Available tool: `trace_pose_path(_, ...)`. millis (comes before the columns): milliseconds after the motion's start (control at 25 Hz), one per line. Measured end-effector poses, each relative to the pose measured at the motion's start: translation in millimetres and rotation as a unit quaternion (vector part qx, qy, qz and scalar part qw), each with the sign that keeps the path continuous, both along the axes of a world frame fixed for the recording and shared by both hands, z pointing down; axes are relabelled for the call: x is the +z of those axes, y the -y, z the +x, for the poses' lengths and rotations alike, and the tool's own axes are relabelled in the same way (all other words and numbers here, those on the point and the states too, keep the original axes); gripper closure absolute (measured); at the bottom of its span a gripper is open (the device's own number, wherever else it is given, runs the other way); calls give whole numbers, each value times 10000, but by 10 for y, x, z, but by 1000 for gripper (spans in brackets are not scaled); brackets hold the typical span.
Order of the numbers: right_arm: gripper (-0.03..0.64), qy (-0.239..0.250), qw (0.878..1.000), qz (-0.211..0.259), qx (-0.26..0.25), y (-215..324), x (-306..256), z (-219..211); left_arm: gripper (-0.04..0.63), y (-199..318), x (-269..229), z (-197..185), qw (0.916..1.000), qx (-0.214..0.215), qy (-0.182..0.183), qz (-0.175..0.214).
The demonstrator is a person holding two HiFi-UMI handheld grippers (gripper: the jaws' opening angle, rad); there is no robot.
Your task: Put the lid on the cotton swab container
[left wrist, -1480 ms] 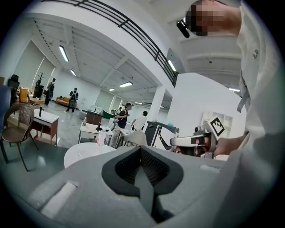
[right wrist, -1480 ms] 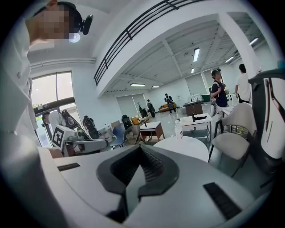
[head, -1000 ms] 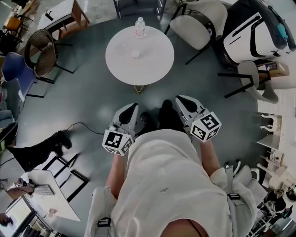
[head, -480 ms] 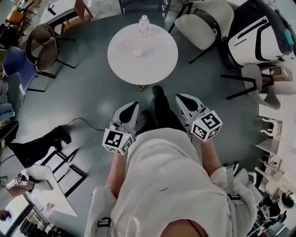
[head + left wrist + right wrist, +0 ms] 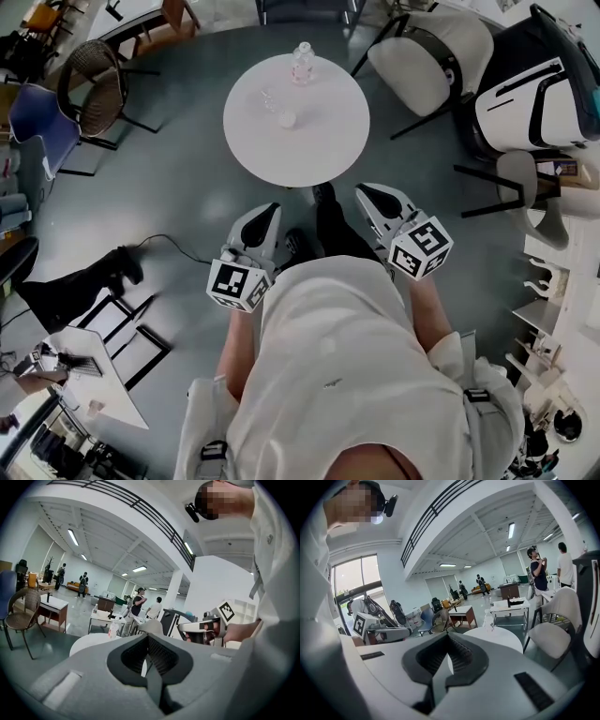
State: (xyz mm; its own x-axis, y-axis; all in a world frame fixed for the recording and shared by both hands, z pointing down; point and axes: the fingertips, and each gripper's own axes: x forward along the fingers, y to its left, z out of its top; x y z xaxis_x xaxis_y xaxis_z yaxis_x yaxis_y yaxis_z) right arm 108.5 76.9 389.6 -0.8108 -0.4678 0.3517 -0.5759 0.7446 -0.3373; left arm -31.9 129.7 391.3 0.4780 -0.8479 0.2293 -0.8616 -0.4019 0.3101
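Ahead of me stands a round white table [image 5: 328,141]. On it sit a small white round item [image 5: 287,119] and a faint clear item [image 5: 270,97]; at this distance I cannot tell which is the cotton swab container and which the lid. My left gripper [image 5: 270,212] and right gripper [image 5: 367,192] are held at waist height, well short of the table. Both are shut with nothing between the jaws, as the left gripper view [image 5: 149,641] and the right gripper view [image 5: 448,644] show. The table's top [image 5: 502,637] appears beyond the right jaws.
A clear plastic bottle [image 5: 303,62] stands at the table's far edge. White chairs [image 5: 427,58] stand to the right and a wicker chair [image 5: 92,89] and a blue chair [image 5: 42,136] to the left. A cable [image 5: 173,246] lies on the grey floor. People stand in the background.
I have stepped toward the table, which now sits slightly closer and further right in the head view. Both grippers stay shut and keep their place in front of my body.
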Motion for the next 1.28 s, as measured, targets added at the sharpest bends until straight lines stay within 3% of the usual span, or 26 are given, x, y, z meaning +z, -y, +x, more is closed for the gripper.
trace_pose_path(720,611,344,9949,-65,-941,1413,60,-117,584,1108,-158,196,9967,-737,347,-22)
trace_pose_path(1280,611,310,9820,-597,-1763,1712,422,-130,584,1492,-33,602,9910,-1197,477,-370)
